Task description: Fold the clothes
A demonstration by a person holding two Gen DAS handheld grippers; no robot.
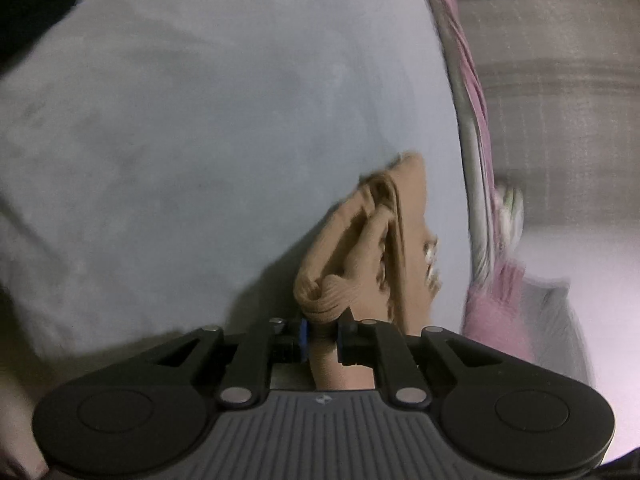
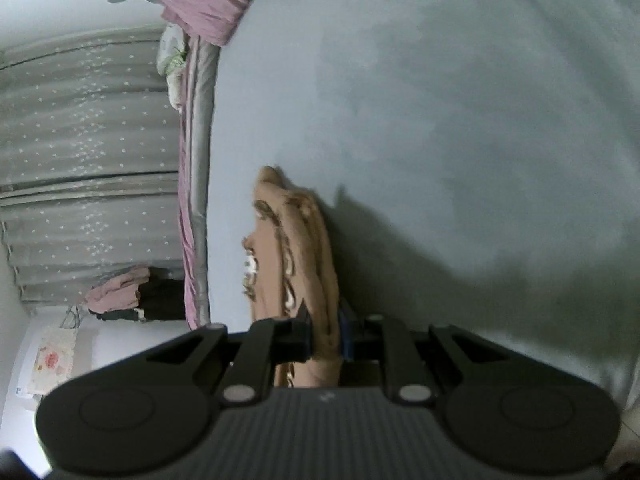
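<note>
Left gripper (image 1: 322, 340): jaws are pinching a bunched ribbed edge of the tan garment (image 1: 384, 240). Right gripper (image 2: 324, 338): jaws are pinching several stacked layers of the same tan garment (image 2: 296, 256). The cloth is hanging gathered just ahead of both sets of jaws, over the grey-blue bed sheet (image 2: 440, 120); whether it is touching the sheet cannot be told. Pink bedding (image 2: 200, 4) is lying beyond the jaws at the bed's edge. Judgement: folding is partway at most. Layers are doubling up, but the garment is not lying flat as a finished fold.
</note>
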